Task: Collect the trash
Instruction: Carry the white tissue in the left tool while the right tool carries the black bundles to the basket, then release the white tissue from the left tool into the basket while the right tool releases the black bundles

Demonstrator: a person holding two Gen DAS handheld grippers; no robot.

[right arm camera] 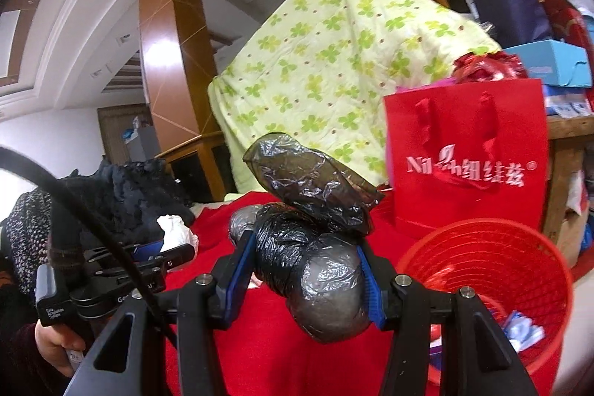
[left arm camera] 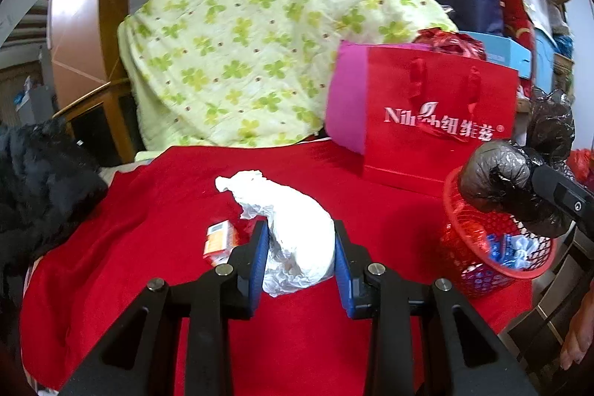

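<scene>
My left gripper (left arm camera: 301, 258) is shut on a crumpled white plastic bag (left arm camera: 293, 229), lifted over the red cloth (left arm camera: 148, 247). My right gripper (right arm camera: 307, 279) is shut on a knotted black plastic bag (right arm camera: 315, 247); in the left wrist view that black bag (left arm camera: 497, 180) hangs just above the rim of the red mesh basket (left arm camera: 467, 270). The basket (right arm camera: 519, 247) stands at the right and holds blue and white wrappers (right arm camera: 523, 329). A small orange and white packet (left arm camera: 219, 240) lies on the cloth to the left of the white bag. The left gripper (right arm camera: 174, 253) shows at the left of the right wrist view.
A red paper gift bag (left arm camera: 438, 121) stands behind the basket. A green clover-print quilt (left arm camera: 252, 36) is draped at the back. Dark clothing (left arm camera: 41, 188) lies piled at the left. Boxes and bags (left arm camera: 512, 21) are stacked at the far right. A hand (right arm camera: 55, 340) holds the left gripper.
</scene>
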